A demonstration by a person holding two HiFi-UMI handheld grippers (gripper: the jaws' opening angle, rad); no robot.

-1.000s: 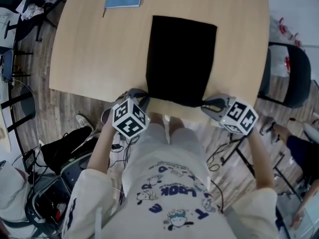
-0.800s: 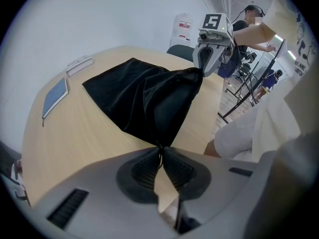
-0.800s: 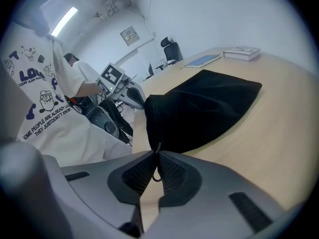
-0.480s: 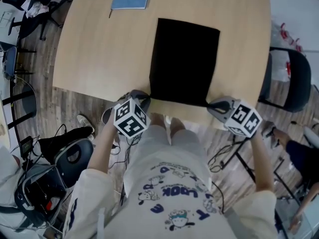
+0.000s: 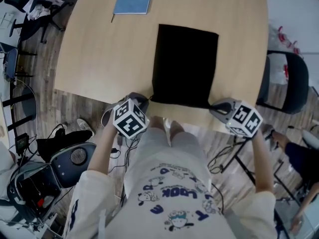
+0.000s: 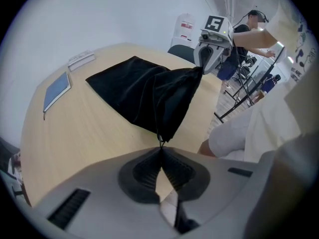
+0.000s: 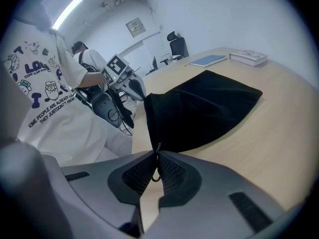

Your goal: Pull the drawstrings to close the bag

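At the 2 near corners of the bag (image 5: 185, 63), my left gripper (image 5: 143, 100) and right gripper (image 5: 215, 106), jaws just closed, each pinch 1 drawstring (image 6: 160, 141).

left tool (image 6: 160, 147), right tool (image 7: 157, 152): just closed

Pale wood counter (image 5: 99, 59) ahead of the left claw (image 5: 144, 99), wood-plank floor (image 5: 70, 113) to that claw's left, dark chair (image 5: 286, 78) off to the right of the right claw (image 5: 215, 107), plain white walls (image 6: 99, 14), ceiling strip light (image 7: 70, 6) glowing overhead.

The drawstrings (image 6: 160, 142) are too thin to see in the head view.
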